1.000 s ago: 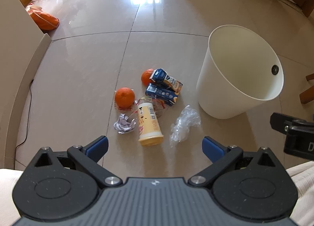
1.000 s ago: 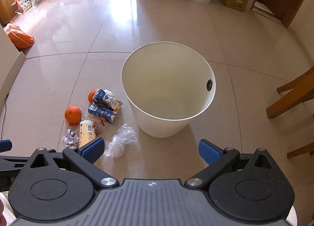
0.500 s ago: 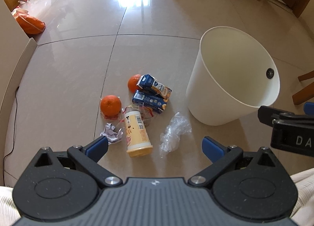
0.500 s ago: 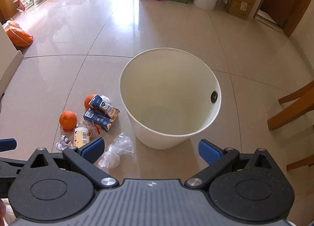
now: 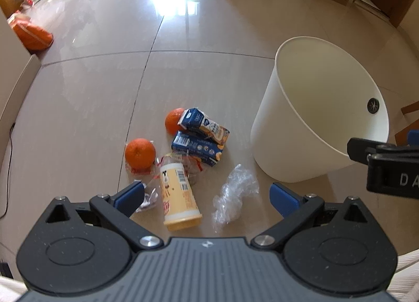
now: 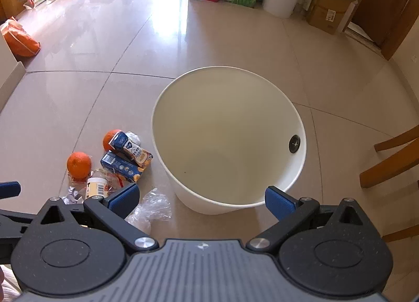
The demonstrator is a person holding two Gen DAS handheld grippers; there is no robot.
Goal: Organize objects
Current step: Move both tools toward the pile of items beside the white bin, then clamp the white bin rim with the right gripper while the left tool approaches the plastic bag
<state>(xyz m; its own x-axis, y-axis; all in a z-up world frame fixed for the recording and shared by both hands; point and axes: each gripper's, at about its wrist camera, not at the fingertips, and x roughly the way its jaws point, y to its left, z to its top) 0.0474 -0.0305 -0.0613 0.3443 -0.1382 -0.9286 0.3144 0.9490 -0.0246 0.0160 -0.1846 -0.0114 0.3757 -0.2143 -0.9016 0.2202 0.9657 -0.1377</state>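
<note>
A white bin [image 5: 309,129] stands empty on the tiled floor; it also shows in the right wrist view [image 6: 230,142]. Left of it lies a litter pile: two oranges [image 5: 140,153], two blue cartons [image 5: 203,125], a yellow bottle [image 5: 178,194], a crumpled clear plastic bag [image 5: 235,194] and a foil wad [image 5: 149,198]. My left gripper [image 5: 207,195] is open and empty, above the bottle and bag. My right gripper [image 6: 201,201] is open and empty, over the bin's near rim.
An orange bag [image 5: 32,36] lies far left by a white cabinet [image 5: 10,66]. Boxes and a white bucket [image 6: 281,0] line the back wall. Wooden chair legs [image 6: 390,163] stand right of the bin. A door [image 6: 387,5] is at back right.
Both grippers have moved forward and lower, so the litter pile and the bin sit nearer. Both stay open and empty.
</note>
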